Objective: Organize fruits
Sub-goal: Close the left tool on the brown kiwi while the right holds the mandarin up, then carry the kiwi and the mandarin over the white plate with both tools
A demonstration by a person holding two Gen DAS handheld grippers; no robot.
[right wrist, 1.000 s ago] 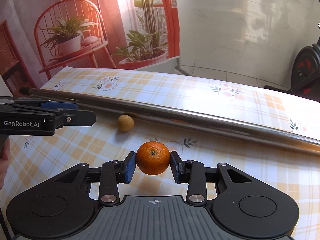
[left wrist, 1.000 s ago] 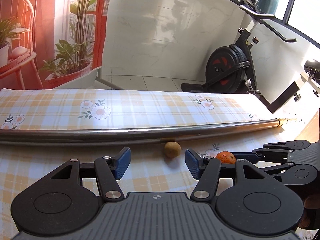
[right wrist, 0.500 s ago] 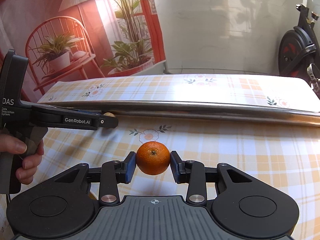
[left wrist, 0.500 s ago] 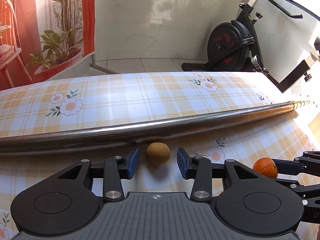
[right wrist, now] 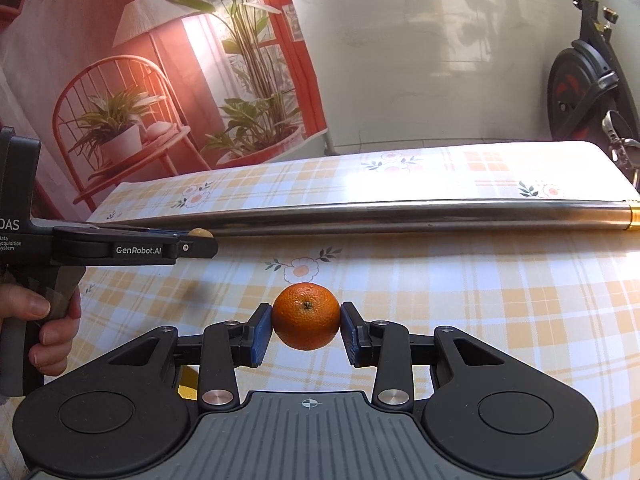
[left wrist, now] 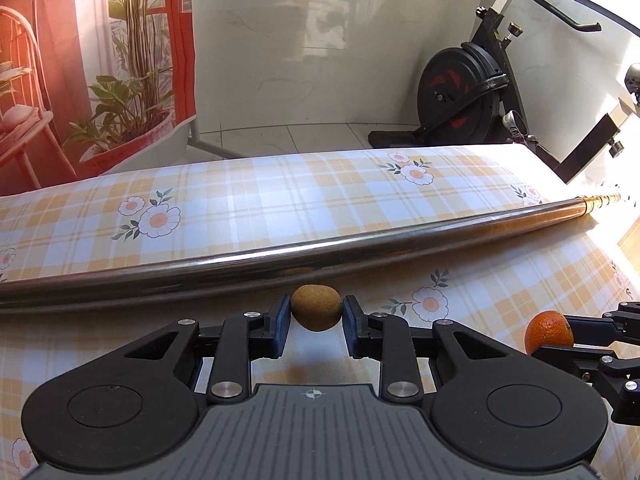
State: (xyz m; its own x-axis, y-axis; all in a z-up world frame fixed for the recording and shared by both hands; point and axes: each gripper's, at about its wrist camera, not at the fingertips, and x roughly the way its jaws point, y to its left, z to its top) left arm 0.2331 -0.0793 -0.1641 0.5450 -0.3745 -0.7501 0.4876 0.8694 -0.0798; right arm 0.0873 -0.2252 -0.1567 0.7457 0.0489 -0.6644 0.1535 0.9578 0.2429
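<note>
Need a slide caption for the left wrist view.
Left gripper closing on a small brown fruit beside the steel pole on a plaid tablecloth.

You are working two matte black grippers, the left gripper (left wrist: 316,322) and right gripper (right wrist: 306,330), showing blue fingertip pads (right wrist: 262,334), silver screws (right wrist: 215,396) and white "GenRobot.AI" lettering (right wrist: 138,250).

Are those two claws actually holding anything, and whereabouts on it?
The right gripper holds the orange, pinched at its two sides. The left gripper has closed onto the small brown fruit, also at its sides.
</note>
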